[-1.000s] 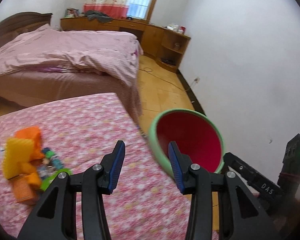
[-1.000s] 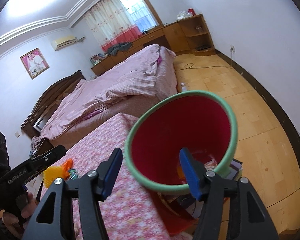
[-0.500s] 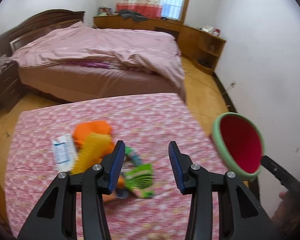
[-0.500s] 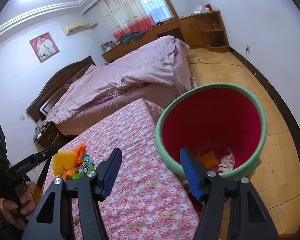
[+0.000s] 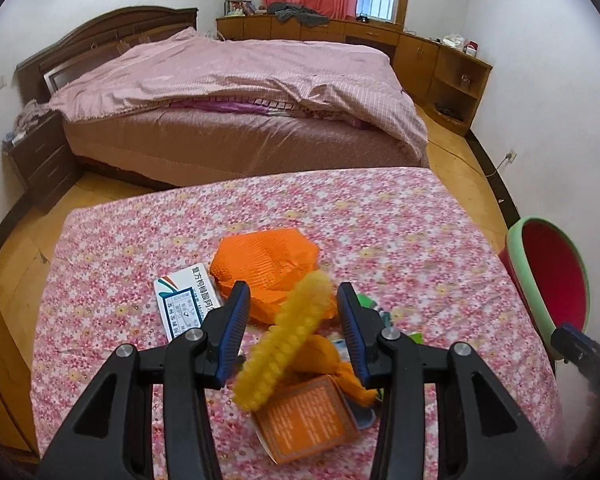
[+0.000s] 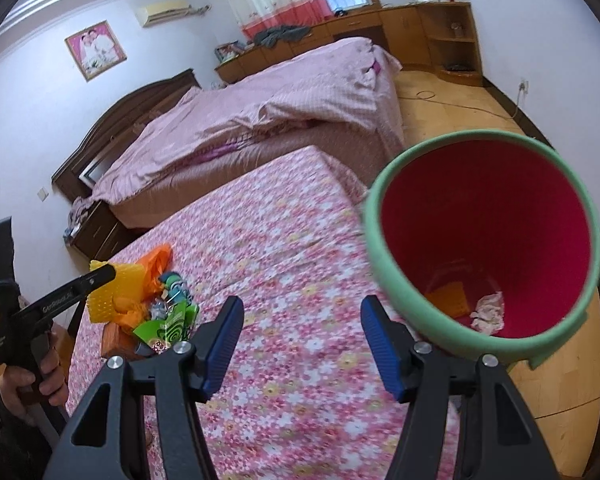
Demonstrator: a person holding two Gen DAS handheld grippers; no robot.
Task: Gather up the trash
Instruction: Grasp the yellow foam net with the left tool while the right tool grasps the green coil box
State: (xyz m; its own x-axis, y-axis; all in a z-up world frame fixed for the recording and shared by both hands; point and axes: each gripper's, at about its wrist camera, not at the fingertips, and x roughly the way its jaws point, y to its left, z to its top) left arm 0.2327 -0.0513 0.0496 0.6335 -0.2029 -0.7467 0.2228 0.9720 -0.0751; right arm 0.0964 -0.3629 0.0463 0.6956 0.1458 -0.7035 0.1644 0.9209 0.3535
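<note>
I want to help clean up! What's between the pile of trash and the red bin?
Only bare flowery tablecloth lies between the trash pile and the red bin, as the right wrist view shows. Nothing blocks the way.

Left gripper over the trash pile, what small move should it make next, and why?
Probably lower the left gripper and close on the yellow foam net: its jaws stand open either side of the net, not pressing it, and the red bin waits beside the table.

My left gripper (image 6: 100, 276) carries white lettering beginning "Gen", the rest blurred. The white box (image 5: 186, 304) shows Chinese characters I cannot read; the orange card's (image 5: 308, 416) print is illegible.
</note>
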